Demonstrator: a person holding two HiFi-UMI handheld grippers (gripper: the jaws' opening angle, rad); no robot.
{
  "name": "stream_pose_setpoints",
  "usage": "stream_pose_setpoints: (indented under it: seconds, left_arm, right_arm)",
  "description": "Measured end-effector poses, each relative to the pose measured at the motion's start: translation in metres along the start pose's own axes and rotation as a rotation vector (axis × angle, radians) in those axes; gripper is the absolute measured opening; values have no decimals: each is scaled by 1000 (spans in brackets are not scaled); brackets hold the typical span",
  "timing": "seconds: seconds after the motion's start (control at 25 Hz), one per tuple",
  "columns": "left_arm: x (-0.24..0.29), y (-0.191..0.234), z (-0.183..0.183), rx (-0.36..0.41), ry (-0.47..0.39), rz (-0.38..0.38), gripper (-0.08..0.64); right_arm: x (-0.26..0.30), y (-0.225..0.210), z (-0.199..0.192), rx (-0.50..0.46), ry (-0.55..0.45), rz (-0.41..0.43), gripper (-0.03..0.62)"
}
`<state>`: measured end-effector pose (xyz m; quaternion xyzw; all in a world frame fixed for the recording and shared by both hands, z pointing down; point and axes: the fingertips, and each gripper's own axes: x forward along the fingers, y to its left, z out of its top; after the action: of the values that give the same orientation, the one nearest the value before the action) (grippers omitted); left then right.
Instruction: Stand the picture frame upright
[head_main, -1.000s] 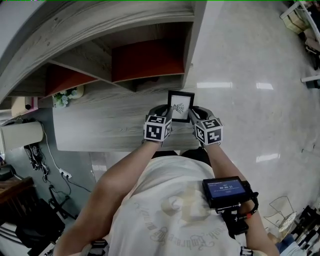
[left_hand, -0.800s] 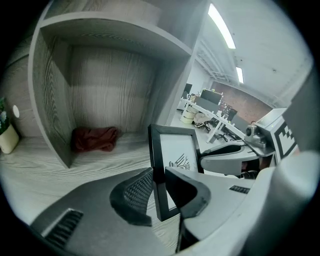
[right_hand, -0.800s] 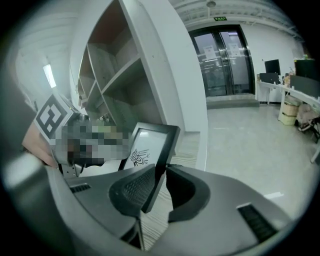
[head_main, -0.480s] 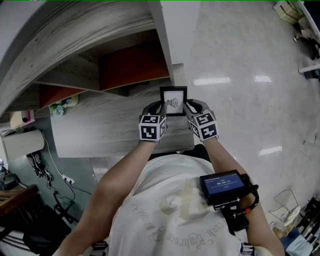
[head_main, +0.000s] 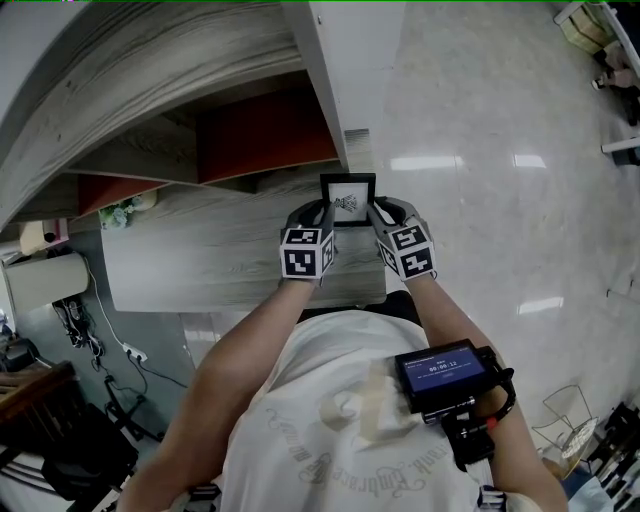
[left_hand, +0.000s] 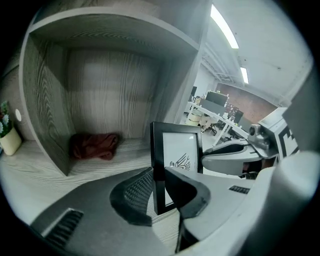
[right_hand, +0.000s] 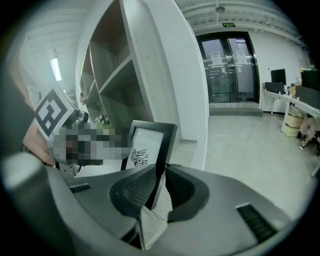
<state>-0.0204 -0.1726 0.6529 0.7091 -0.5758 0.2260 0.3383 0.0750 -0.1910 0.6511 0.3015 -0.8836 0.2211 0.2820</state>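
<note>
At the grey wooden desk (head_main: 200, 270), the picture frame (head_main: 347, 200) stands upright at the right end. My left gripper (head_main: 322, 212) and right gripper (head_main: 376, 212) clamp its side edges, jaws just tightened. Only the left gripper view shows the red cloth (left_hand: 95, 146).

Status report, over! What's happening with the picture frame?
Left gripper, right gripper: jaws just closing, each on a side edge. Picture frame upright over desk. Shelf panel close behind.
</note>
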Motion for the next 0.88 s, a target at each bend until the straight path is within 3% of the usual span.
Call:
stream_pose_setpoints:
  seconds: [0.88]
  left_arm:
    - [18,11,11,-2,5,33,75]
  right_arm:
    - [16,-13,15,-6,-14,6,66]
